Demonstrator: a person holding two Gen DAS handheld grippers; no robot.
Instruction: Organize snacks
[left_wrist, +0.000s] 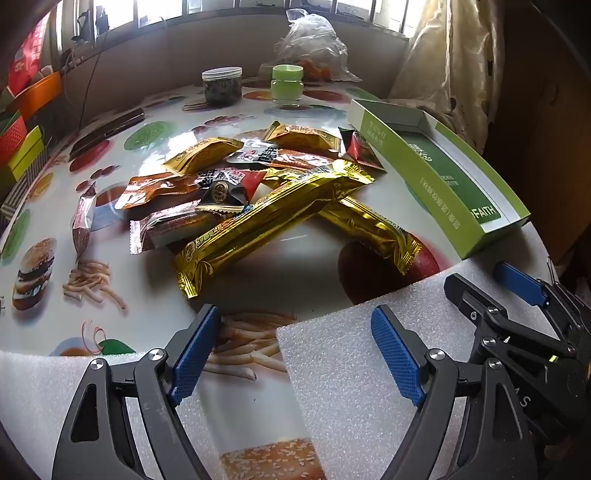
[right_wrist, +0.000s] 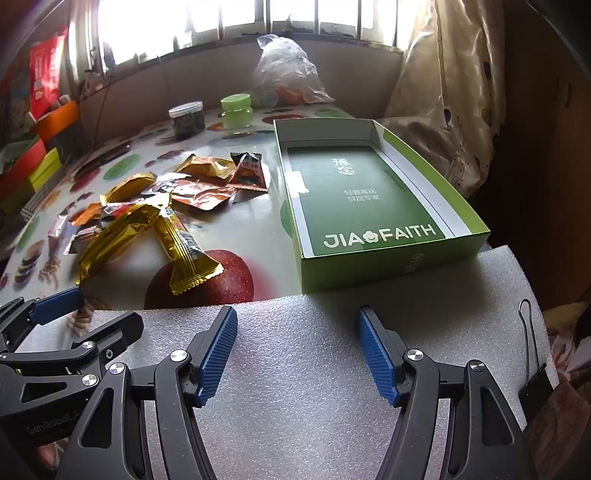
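Table (left_wrist: 317, 280): a glossy cloth printed with burgers, fries, apples and sliced fruit covers it; a window runs along the far side.
Foam sheets (right_wrist: 314, 369): white padding lies over the near edge of the table, under both grippers.
Green box (right_wrist: 373, 199): an open, shallow cardboard tray with a dark green floor and white lettering, sitting on the right side of the table, its near end touching the foam. Nothing lies inside it.
Snack pile (left_wrist: 236, 184): loose wrapped snacks heaped mid-table, just left of the green box and apart from it.
Gold bars (left_wrist: 266, 225): two long gold foil packets crossed over each other at the near side of the pile.
Small packets (left_wrist: 207, 158): gold, orange, red and black wrappers overlapping behind the bars; one silvery packet (left_wrist: 83, 221) lies alone to the left.
Left gripper (left_wrist: 295, 354): spread wide with nothing between its blue pads, tilted down over the foam edge and printed fries, short of the pile.
Right gripper (right_wrist: 297, 354): also spread wide and holding nothing, tilted down over the foam, just in front of the green box.
Clear jar (left_wrist: 221, 85): dark contents, far side of the table.
Green jar (left_wrist: 287, 83): pale green with a lid, beside the clear jar.
Plastic bag (left_wrist: 314, 48): crumpled, clear, behind the jars.
Binder clip (right_wrist: 532, 376): black, at the foam's right edge.
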